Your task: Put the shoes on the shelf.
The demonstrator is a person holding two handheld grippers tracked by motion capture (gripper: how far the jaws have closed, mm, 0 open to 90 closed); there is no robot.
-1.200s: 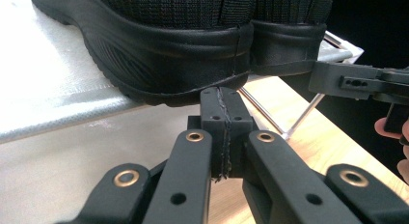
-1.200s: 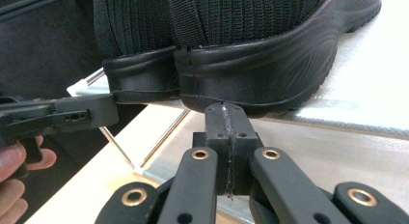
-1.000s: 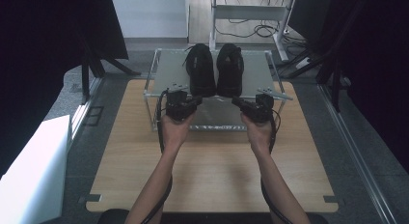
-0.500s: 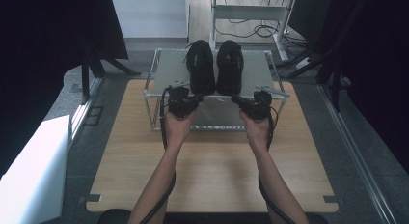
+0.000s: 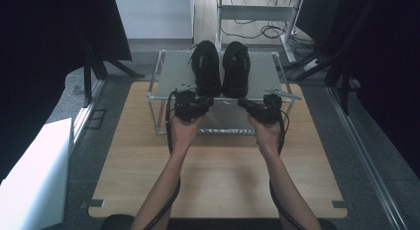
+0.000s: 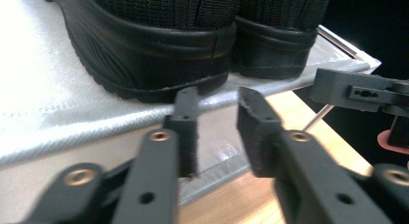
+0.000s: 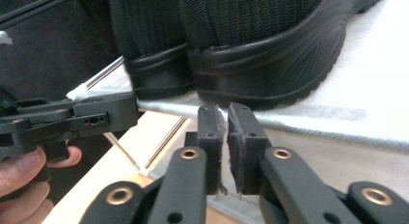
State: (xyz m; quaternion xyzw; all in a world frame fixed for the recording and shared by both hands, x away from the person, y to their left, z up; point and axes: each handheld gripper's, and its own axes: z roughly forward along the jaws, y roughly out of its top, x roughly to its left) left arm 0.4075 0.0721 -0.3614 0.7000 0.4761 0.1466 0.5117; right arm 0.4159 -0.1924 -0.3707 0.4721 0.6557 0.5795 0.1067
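Two black shoes are standing side by side on the top of a small wire-framed rack (image 5: 168, 71) at the far end of the table (image 5: 218, 175), heels toward the person. The left shoe (image 5: 205, 66) and the right shoe (image 5: 236, 66) are being approached from the six o'clock side.

The left gripper (image 5: 202, 104) is being held just short of the left shoe's heel; its jaws have just been opening and are standing partly apart, with nothing between them. In the left gripper view that heel (image 6: 159, 64) is lying at about eleven o'clock from the jaw tips. The right gripper (image 5: 246, 104) is being held below the right shoe's heel (image 7: 270, 64), its jaws nearly together, only a narrow slit showing, and nothing is being gripped.

The step in hand is judged to be the reach for the heels. To do it well, both pairs of jaws are best opened much wider before being advanced, and raised above the rack's edge so the heel collar, not the sole, is being clamped. The shoes are touching, so each inner jaw should be eased between them gently.
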